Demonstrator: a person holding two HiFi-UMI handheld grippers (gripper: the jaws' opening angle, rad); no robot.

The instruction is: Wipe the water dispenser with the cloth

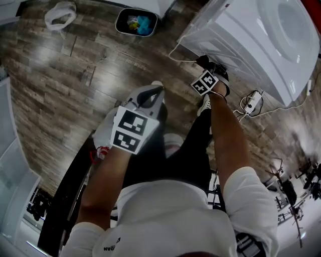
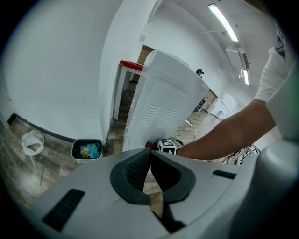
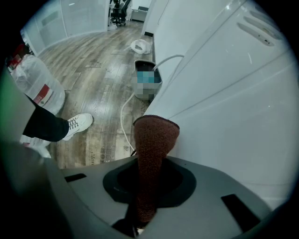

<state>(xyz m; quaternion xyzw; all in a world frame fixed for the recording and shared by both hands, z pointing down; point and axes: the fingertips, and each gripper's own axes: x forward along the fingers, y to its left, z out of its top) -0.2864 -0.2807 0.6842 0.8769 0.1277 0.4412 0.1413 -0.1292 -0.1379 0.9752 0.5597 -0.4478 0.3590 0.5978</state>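
Note:
The white water dispenser (image 1: 251, 35) stands at the upper right of the head view; its louvred side panel (image 2: 156, 107) shows in the left gripper view. My right gripper (image 1: 206, 64) is shut on a brown knitted cloth (image 3: 156, 130). The cloth sticks out past the jaws and rests against the dispenser's white side (image 3: 224, 88), low near the floor. My left gripper (image 1: 157, 89) hangs over the wooden floor, left of the right one and apart from the dispenser. Its jaws (image 2: 148, 153) meet at the tips with nothing between them.
A small bin (image 1: 136, 22) with coloured rubbish stands by the dispenser's far corner. A white plastic bag (image 1: 60, 14) lies on the floor left of it. A power strip (image 1: 253, 100) and white cable (image 3: 124, 121) lie beside the dispenser. A white shoe (image 3: 77, 123) stands nearby.

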